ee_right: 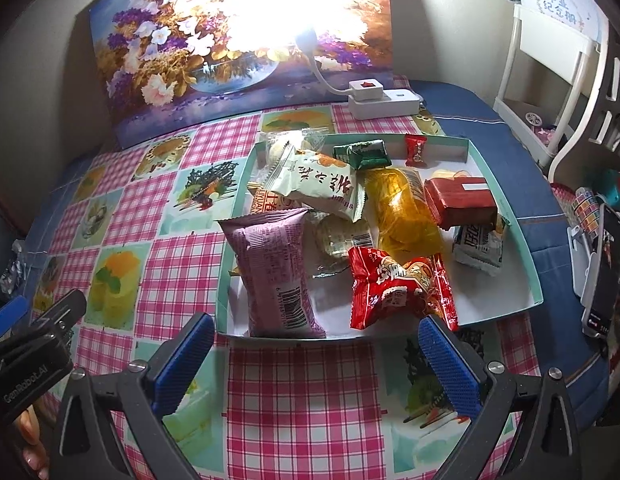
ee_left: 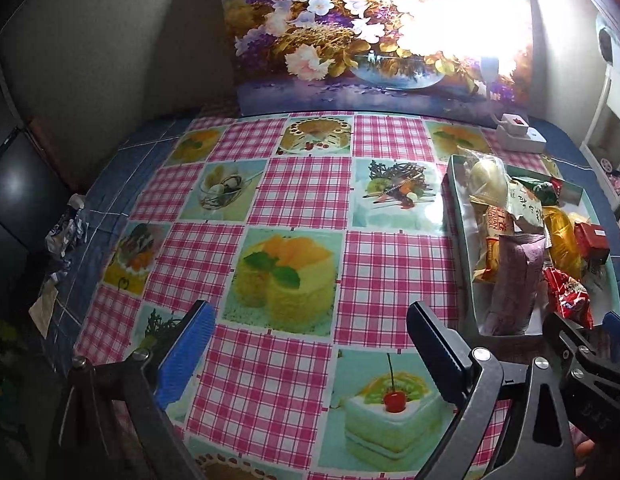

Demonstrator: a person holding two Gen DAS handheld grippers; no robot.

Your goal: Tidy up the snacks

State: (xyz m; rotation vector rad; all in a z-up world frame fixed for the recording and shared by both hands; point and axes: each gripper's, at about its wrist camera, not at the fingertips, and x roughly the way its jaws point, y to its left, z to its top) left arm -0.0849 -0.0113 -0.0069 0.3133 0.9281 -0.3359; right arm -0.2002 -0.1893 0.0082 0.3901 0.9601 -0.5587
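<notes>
A shallow teal-rimmed tray on the checked tablecloth holds several snack packs. Among them are a purple packet, a red packet, a yellow packet, a cream packet, a green one and a dark red box. My right gripper is open just in front of the tray's near rim, nothing between its fingers. My left gripper is open over bare cloth left of the tray. The purple packet lies at the tray's near left.
A flower painting leans on the wall behind the table. A white power strip with a lamp sits at the back. A phone on a stand is at the right edge, and crumpled wrappers at the left edge.
</notes>
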